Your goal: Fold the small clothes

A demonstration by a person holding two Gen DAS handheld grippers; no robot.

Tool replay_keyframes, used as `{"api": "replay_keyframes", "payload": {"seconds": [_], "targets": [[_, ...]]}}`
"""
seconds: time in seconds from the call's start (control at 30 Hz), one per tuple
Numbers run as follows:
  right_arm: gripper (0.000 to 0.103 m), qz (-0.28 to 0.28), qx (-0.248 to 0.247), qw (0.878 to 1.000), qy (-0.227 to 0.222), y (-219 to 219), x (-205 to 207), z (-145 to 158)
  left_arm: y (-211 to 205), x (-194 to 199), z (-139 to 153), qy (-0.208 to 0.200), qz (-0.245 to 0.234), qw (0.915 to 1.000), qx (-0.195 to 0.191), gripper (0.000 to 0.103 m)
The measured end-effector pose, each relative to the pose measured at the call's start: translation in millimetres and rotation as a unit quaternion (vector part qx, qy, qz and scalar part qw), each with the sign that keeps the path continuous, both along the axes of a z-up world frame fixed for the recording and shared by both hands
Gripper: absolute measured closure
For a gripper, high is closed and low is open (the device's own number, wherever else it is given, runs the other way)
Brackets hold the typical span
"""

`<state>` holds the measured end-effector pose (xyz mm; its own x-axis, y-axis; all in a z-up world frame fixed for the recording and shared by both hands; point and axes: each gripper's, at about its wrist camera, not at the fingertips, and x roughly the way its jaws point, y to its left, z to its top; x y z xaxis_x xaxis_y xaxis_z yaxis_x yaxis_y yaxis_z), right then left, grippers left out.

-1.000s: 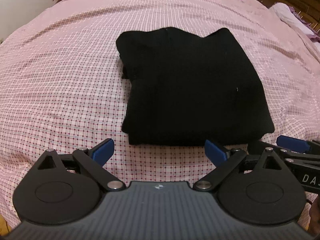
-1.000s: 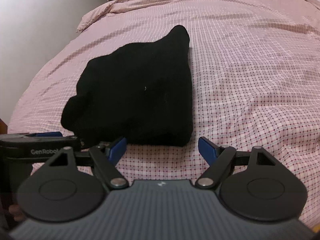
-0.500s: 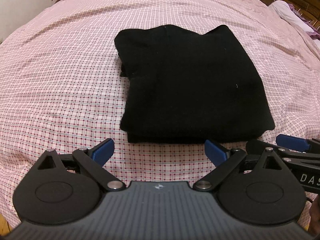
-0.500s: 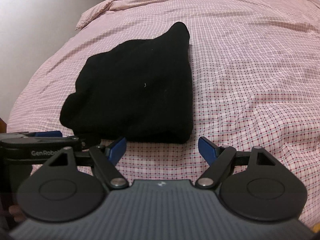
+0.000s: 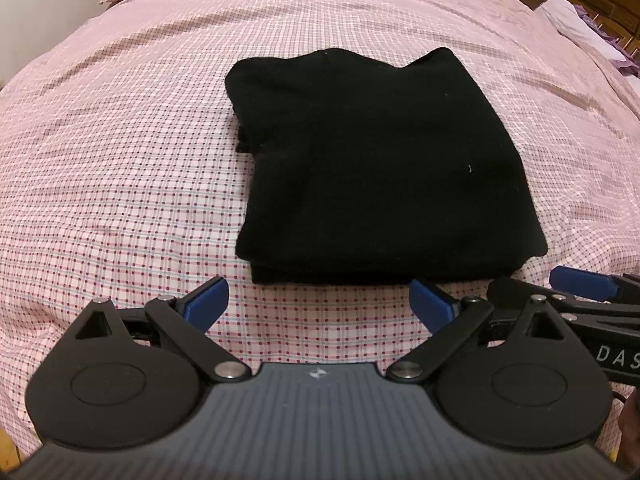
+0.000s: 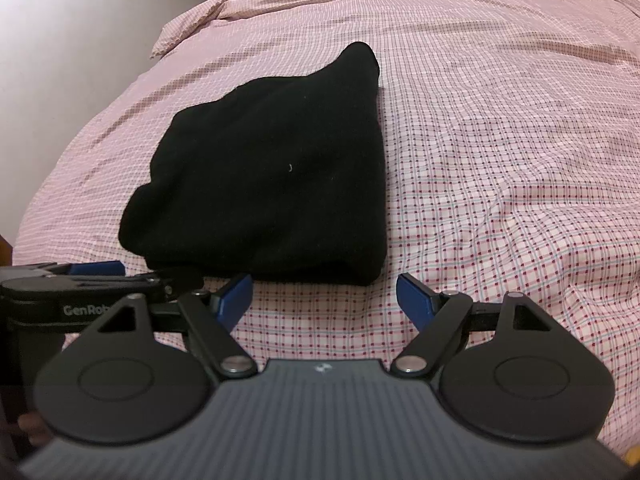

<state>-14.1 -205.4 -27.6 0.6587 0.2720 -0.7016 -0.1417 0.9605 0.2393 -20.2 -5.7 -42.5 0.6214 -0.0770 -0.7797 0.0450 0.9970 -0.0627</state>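
Both tools hung just short of the garment with nothing in them. Left tool [image 5: 318, 304] had its blue-padded fingers [image 5: 206, 304] spread wide over bare checked cover, and the right tool [image 6: 324, 300] was spread about as far, its gap likewise holding only bedding. They sat side by side, close together near the bed's near edge; each showed at the margin of the other's view.

A black garment [image 5: 380, 160] lay on the pink checked bed [image 5: 120, 180], roughly midway across it and just beyond the fingertips, not touching them. It was folded into a thick, roughly rectangular pack. Stacked layers showed along its near edge [image 6: 260, 268]. The far side was uneven, one far corner [image 6: 360, 60] standing up in a rounded peak, and the left side looked lumpy where layers bunched.

By its look it was a soft, fuzzy knit: light, limp, not slippery, nothing to break. It would probably sag and slide apart if lifted by one layer, and the soft bedding beneath would give under any downward press. Judging by the stack, most of the folding seemed done; a further fold or tidying might remain.

A sound hold would likely be at the two near corners, one tool each, pinching through all the layers at once so the pack kept together, and clear of the cover so the bedding was not caught.
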Motion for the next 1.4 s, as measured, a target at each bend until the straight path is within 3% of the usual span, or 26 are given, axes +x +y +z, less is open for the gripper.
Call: {"api": "replay_keyframes", "payload": {"seconds": [1.4], "targets": [[0.022, 0.0, -0.001, 1.0, -0.001, -1.3, 0.7, 0.7, 1.8, 0.4, -0.6, 0.002, -0.003, 1.0, 0.004, 0.004]]}}
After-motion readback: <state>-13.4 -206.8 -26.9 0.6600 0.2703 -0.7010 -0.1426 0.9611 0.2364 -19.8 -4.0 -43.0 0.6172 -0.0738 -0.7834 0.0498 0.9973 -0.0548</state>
